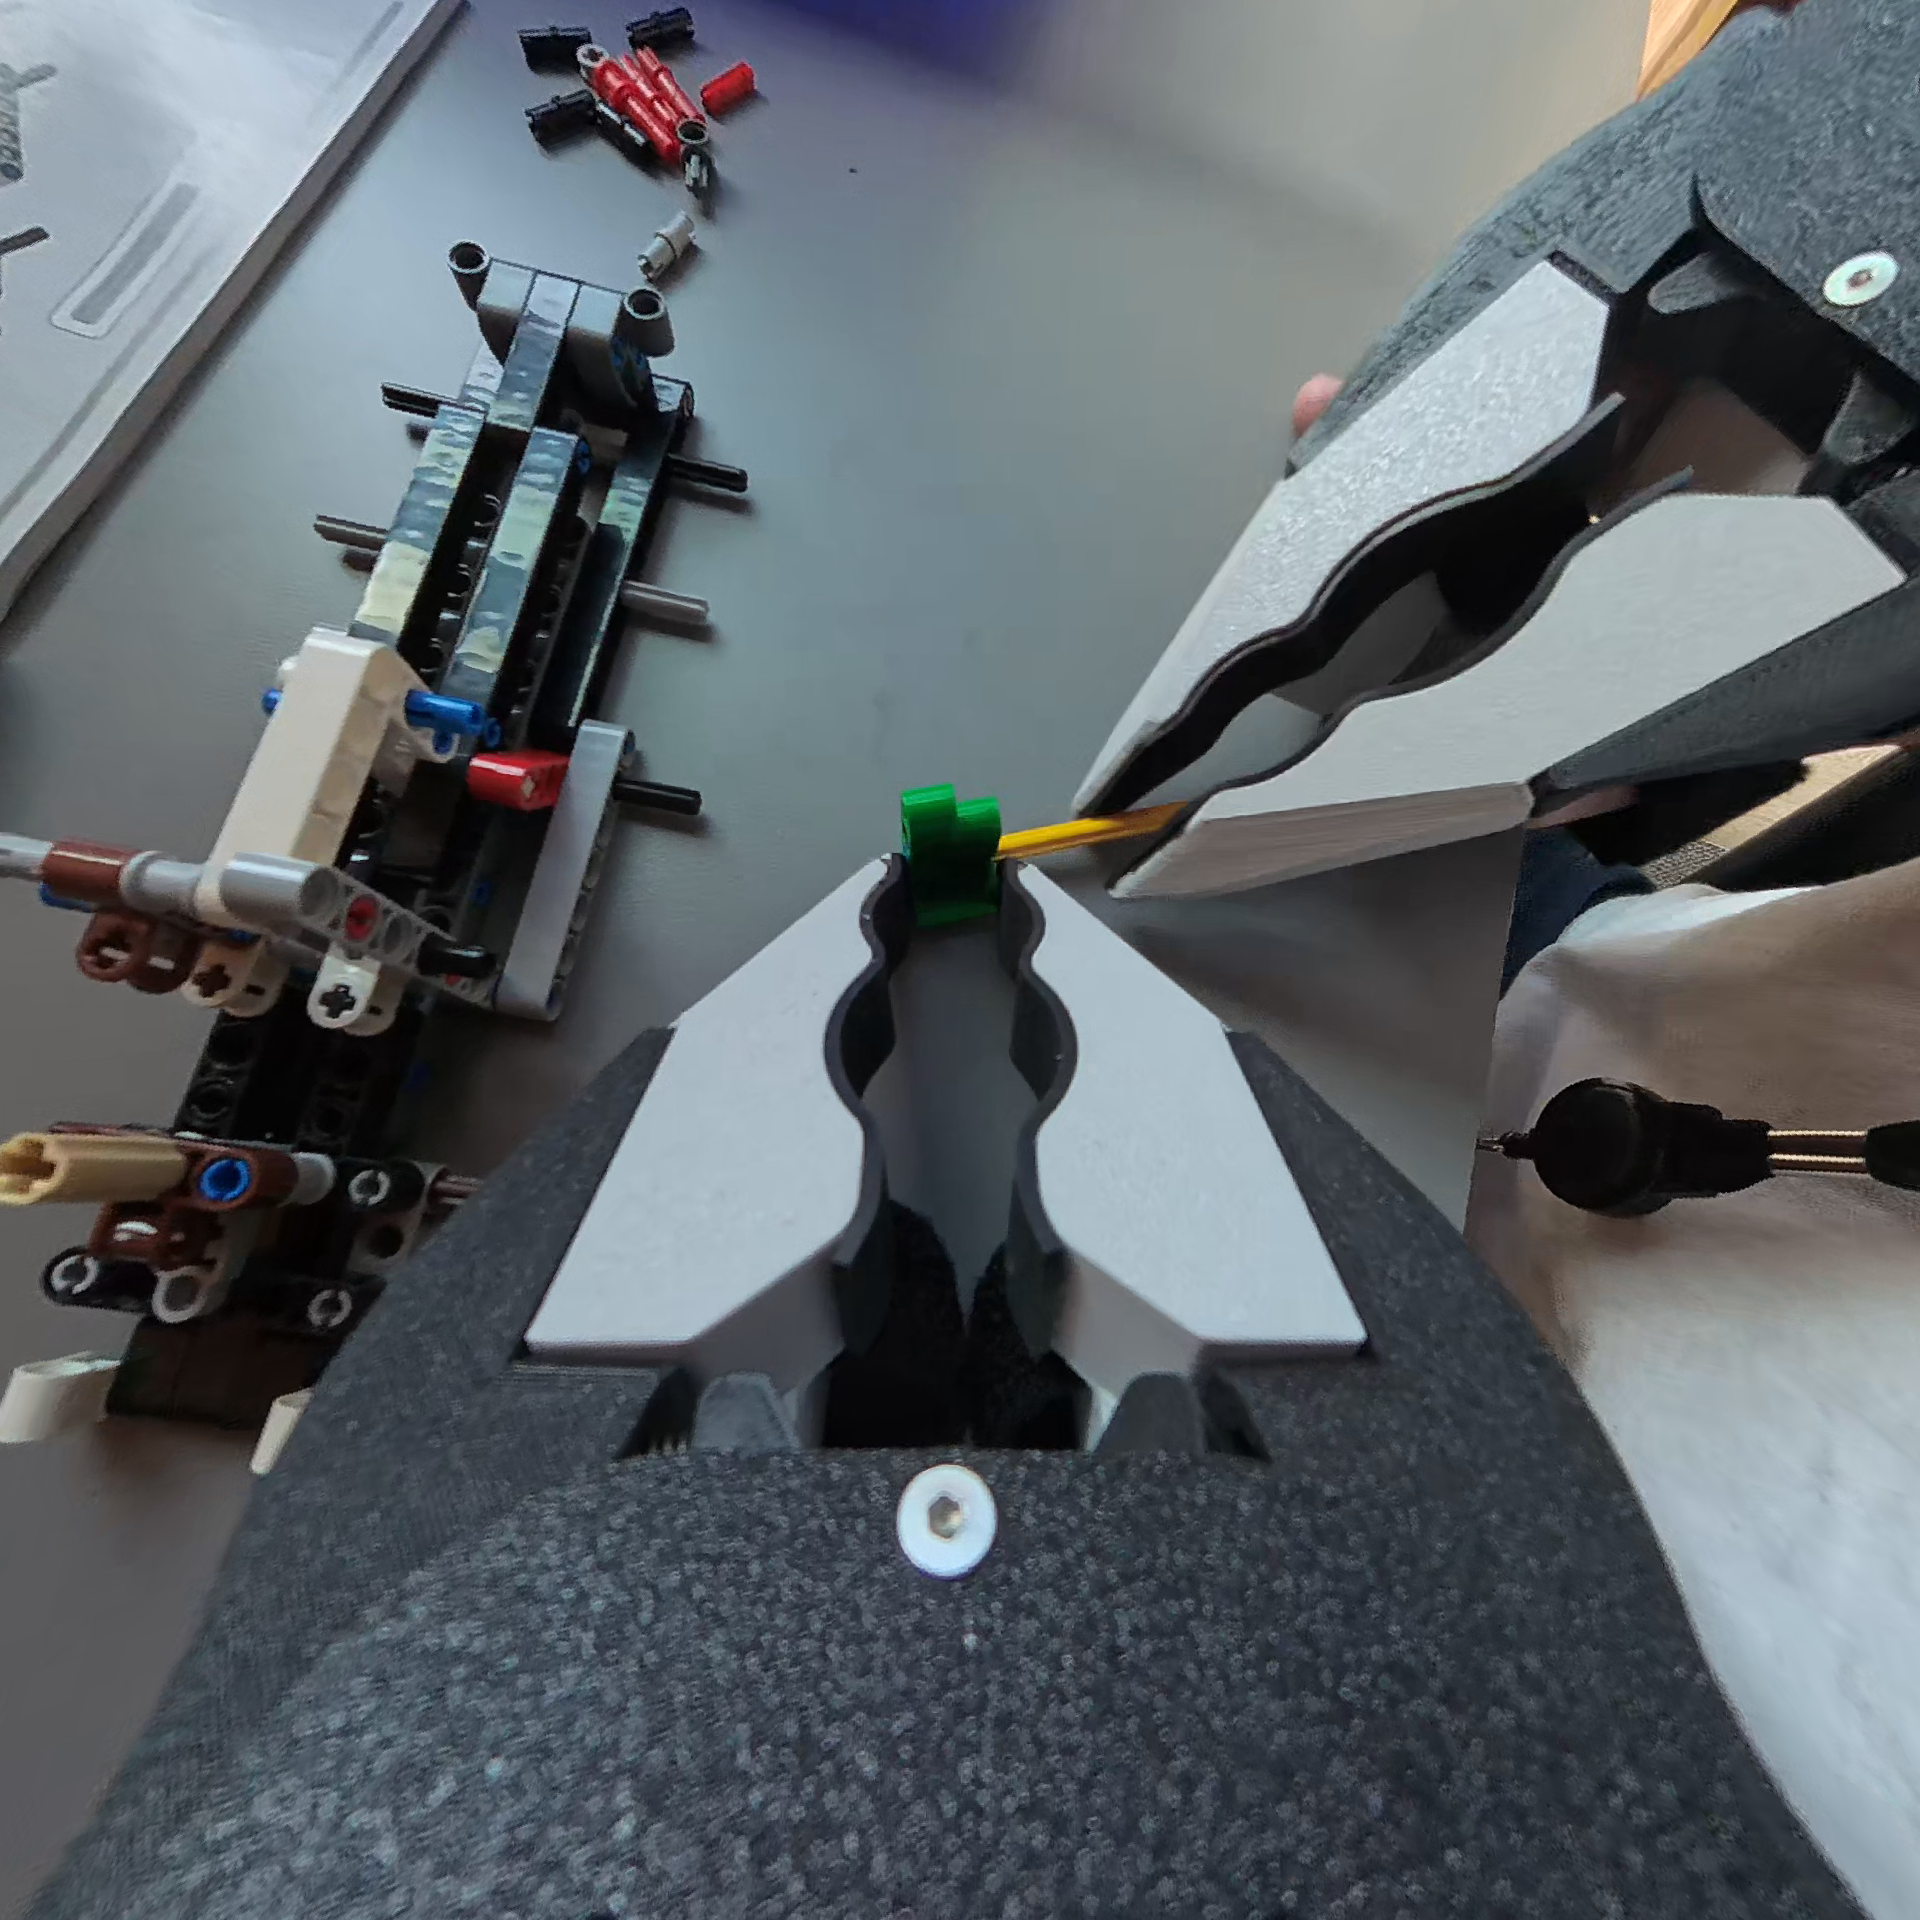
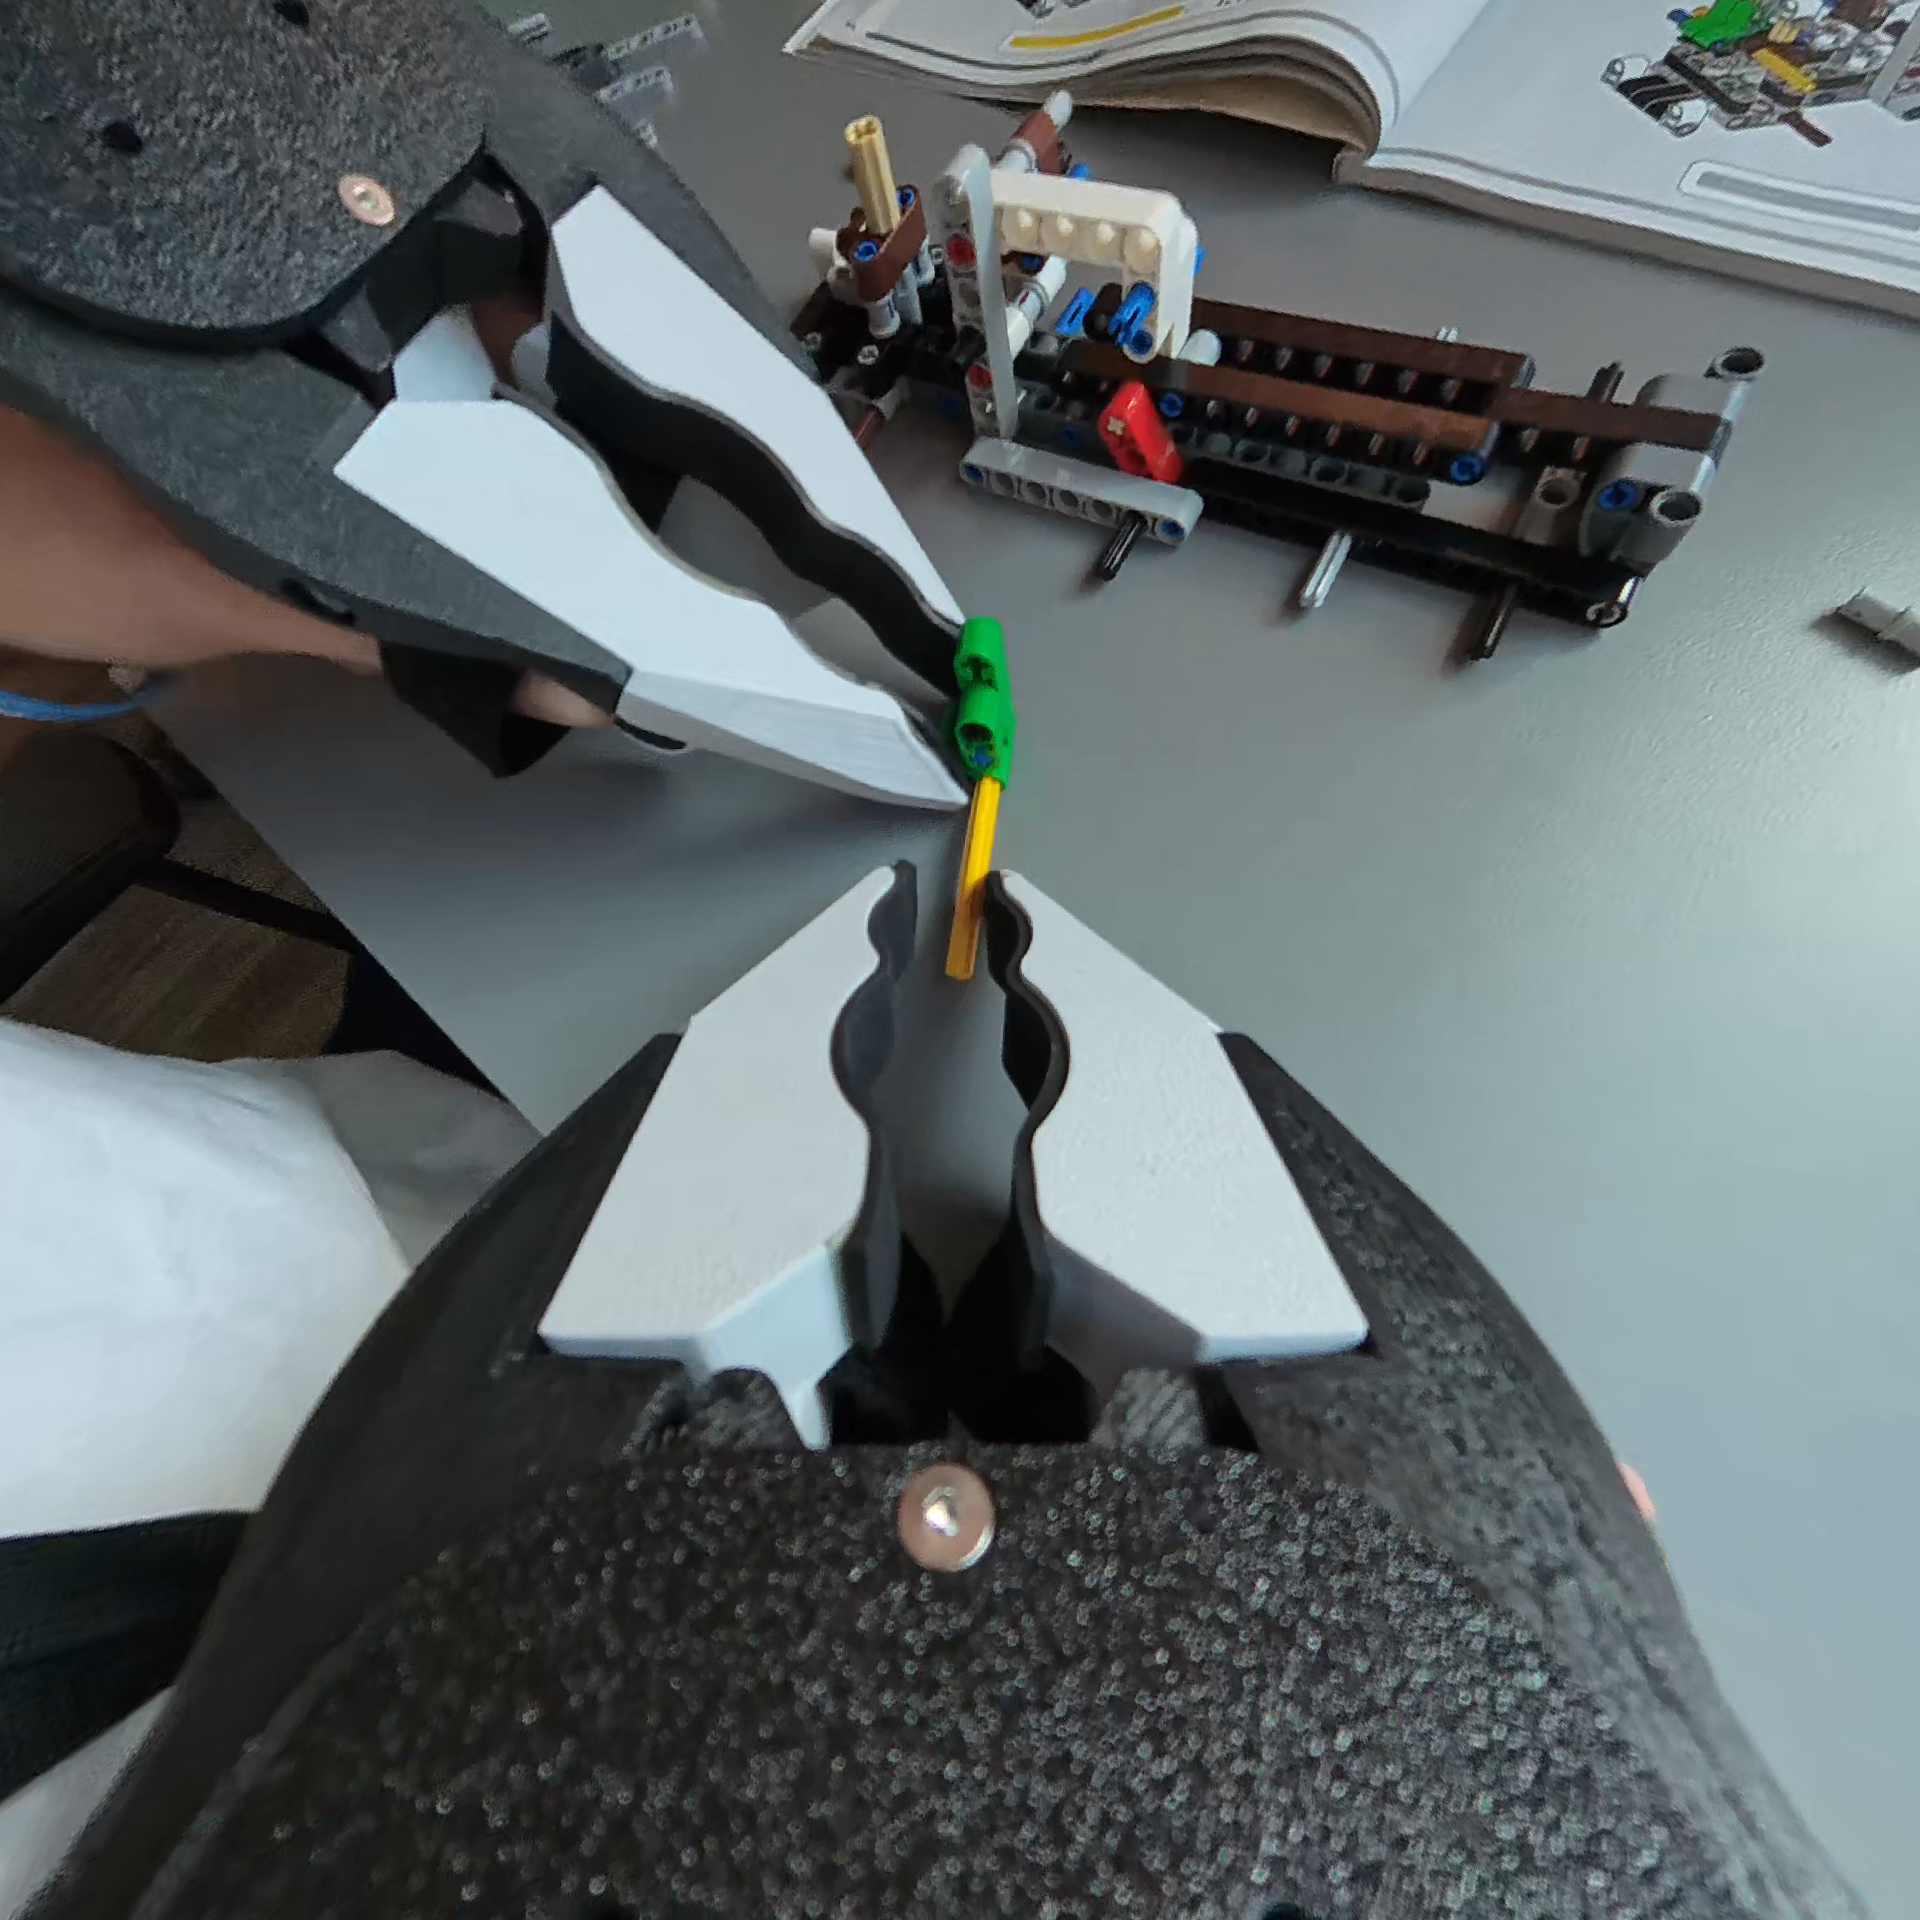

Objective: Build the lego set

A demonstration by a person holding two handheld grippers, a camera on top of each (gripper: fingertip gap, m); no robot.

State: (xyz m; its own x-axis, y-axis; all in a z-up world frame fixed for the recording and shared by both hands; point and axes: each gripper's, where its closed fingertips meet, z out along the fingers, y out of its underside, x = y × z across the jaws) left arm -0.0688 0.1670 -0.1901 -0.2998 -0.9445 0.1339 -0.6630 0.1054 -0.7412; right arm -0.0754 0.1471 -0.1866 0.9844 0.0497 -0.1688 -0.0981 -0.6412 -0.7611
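Note:
My left gripper [image 1: 951,883] is shut on a small green connector [image 1: 951,852], held above the dark table. A yellow axle [image 1: 1086,831] sticks out of the connector toward my right gripper [image 1: 1117,847]. In the right wrist view the axle [image 2: 975,883] lies between the tips of my right gripper [image 2: 948,881], against the right finger. The jaws stand a little apart, with a gap on the axle's left side. The left gripper [image 2: 956,717] holds the green connector [image 2: 980,698] there too.
The long, partly built lego chassis [image 1: 499,623] lies to the left, also seen in the right wrist view [image 2: 1299,416]. Loose red and black pins [image 1: 644,94] and a grey pin [image 1: 665,244] lie beyond it. The open instruction booklet [image 2: 1558,104] lies at the far edge. The grippers are tip to tip, or close to it.

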